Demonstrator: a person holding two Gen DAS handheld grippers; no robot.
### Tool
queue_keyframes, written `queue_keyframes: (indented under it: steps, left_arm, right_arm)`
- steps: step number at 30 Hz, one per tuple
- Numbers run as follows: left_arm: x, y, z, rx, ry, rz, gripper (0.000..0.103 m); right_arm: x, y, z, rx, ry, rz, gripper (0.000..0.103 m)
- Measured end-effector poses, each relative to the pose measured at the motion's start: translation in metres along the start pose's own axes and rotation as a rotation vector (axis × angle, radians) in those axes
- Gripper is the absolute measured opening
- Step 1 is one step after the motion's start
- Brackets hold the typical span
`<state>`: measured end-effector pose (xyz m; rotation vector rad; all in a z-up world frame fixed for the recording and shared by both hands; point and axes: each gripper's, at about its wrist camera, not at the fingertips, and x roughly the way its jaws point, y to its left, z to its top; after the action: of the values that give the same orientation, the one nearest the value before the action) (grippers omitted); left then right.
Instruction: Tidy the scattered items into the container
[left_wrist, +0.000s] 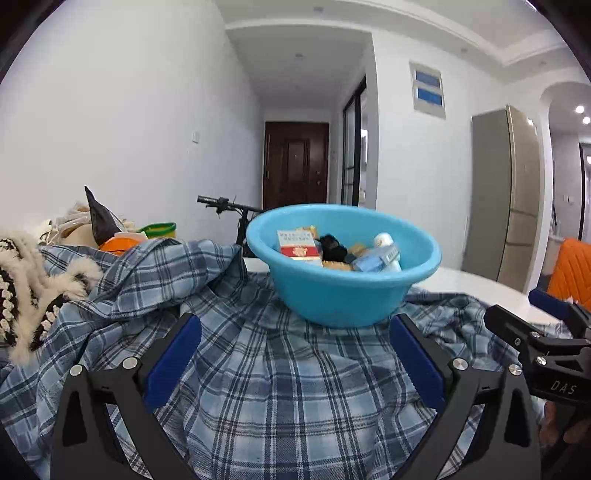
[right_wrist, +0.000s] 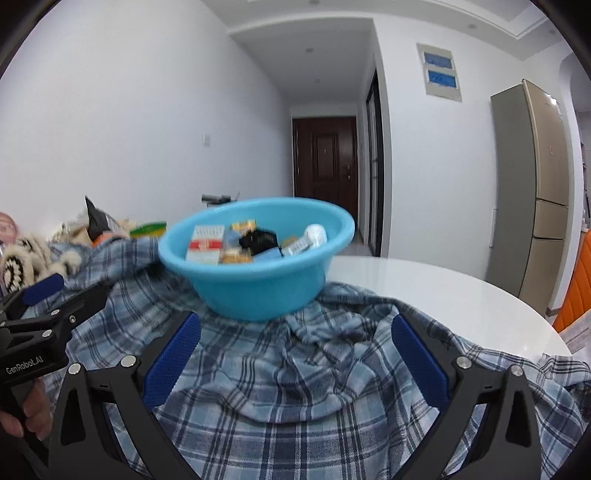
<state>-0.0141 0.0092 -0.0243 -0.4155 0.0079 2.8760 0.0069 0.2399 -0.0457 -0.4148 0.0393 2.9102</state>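
Blue basin (left_wrist: 343, 291) on one plaid shirt (left_wrist: 280, 387), two boxes inside.

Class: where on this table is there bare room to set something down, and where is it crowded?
Free: the white tabletop right of the blue basin, beyond the plaid shirt. Crowded: the clutter behind the shirt's left side; the basin is nearly full.

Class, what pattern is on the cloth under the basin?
Blue and white plaid on the cloth, clearest in the left wrist view.
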Motion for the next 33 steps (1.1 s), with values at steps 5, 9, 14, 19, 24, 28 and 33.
queue_keyframes:
  steps: [5, 9, 14, 19, 24, 28, 33]
  left_arm:
    - [0.002, -0.016, -0.003, 0.081, 0.009, 0.008, 0.103]
    - [0.004, -0.007, -0.003, 0.035, 0.023, 0.037, 0.103]
    - [0.003, -0.006, -0.003, 0.037, 0.016, 0.058, 0.103]
    - [0.003, -0.006, -0.003, 0.043, 0.015, 0.051, 0.103]
    - [0.003, -0.008, -0.003, 0.053, 0.015, 0.032, 0.103]
    - [0.002, -0.009, -0.003, 0.052, 0.016, 0.034, 0.103]
    - [0.002, -0.008, -0.003, 0.051, 0.015, 0.033, 0.103]
  right_arm:
    - [0.001, -0.002, -0.002, 0.013, 0.013, -0.026, 0.103]
    - [0.001, -0.002, -0.002, 0.015, 0.011, -0.044, 0.103]
    - [0.001, -0.002, -0.001, 0.013, 0.013, -0.043, 0.103]
    - [0.002, -0.002, -0.001, 0.012, 0.014, -0.041, 0.103]
    - [0.002, -0.002, -0.001, 0.013, 0.015, -0.041, 0.103]
    - [0.002, -0.002, -0.001, 0.013, 0.015, -0.041, 0.103]
    - [0.001, -0.002, -0.001, 0.013, 0.015, -0.042, 0.103]
